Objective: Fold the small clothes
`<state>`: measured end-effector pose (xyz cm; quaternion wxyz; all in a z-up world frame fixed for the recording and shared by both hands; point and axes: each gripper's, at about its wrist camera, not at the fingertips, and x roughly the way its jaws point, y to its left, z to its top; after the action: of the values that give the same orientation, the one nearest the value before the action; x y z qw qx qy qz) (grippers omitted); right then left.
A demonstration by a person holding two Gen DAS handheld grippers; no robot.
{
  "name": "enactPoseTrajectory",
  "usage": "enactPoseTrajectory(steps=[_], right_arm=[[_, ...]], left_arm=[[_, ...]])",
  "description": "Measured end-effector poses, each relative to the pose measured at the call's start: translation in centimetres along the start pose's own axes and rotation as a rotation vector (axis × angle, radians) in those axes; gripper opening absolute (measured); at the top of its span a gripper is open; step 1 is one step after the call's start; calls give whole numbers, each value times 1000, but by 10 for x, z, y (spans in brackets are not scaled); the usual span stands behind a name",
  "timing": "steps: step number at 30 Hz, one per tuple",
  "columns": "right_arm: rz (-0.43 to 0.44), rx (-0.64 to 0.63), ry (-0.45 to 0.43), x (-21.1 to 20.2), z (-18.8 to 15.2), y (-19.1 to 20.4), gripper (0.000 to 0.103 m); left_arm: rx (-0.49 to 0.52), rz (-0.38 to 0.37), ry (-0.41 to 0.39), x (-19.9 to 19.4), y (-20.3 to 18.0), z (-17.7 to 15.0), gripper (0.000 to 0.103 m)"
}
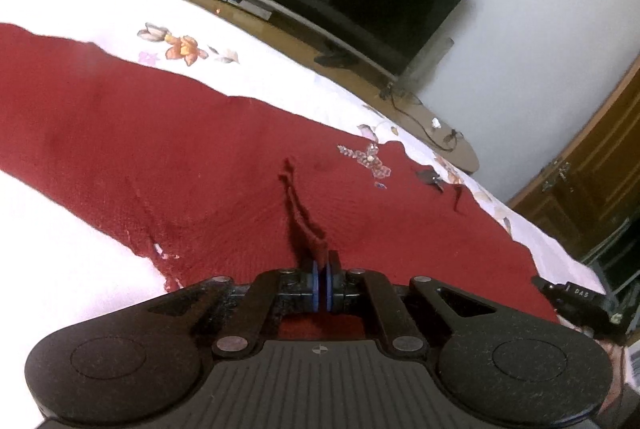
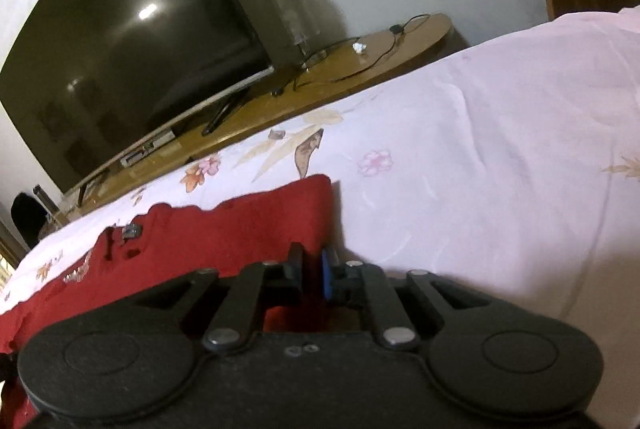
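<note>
A dark red knitted garment (image 1: 192,149) with a beaded bow (image 1: 370,159) lies spread on the white floral bedsheet (image 1: 52,241). My left gripper (image 1: 322,265) is shut on a pinched ridge of the red fabric near its near edge. In the right wrist view the garment (image 2: 224,229) lies to the left. My right gripper (image 2: 314,261) sits at its right edge, jaws a little apart with red fabric between them; whether it grips is unclear. The right gripper's tip also shows in the left wrist view (image 1: 576,297).
A large dark TV (image 2: 128,41) stands on a low wooden unit (image 2: 360,61) beyond the bed, with cables and a glass jar (image 2: 288,13). A wooden cabinet (image 1: 592,181) stands at the right. The bedsheet (image 2: 500,149) stretches right of the garment.
</note>
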<state>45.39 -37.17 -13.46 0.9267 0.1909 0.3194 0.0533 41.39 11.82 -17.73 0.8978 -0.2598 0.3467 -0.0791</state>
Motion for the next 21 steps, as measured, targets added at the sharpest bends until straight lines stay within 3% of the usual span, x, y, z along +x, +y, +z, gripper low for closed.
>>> enactPoseTrajectory(steps=[1,2,4,5,7,11,15,18,21], right_arm=[[2,2,-4,-2,1,0,25],[-8,-2,-27,-8,2,1,30],[-16,-30,-84,-20,7,3,34],[-9,-48,-99,-24,11,5,34],[3,-93,-112,-23,19,10,34],[23,-161,-90,1,26,31,31],[24,-237,-45,22,22,53,29],[26,-283,-9,32,18,59,29],[-8,-342,14,38,16,57,28]], left_arm=[[-12,14,-2,-5,1,2,6],[-12,57,-30,-13,1,4,12],[27,130,-160,-38,-5,8,45],[51,137,-220,-46,-11,10,68],[90,98,-251,-44,-27,20,70],[185,12,-195,-4,-67,29,70],[227,38,-134,38,-84,24,70],[295,146,-60,60,-86,14,70],[365,190,-66,59,-83,7,70]])
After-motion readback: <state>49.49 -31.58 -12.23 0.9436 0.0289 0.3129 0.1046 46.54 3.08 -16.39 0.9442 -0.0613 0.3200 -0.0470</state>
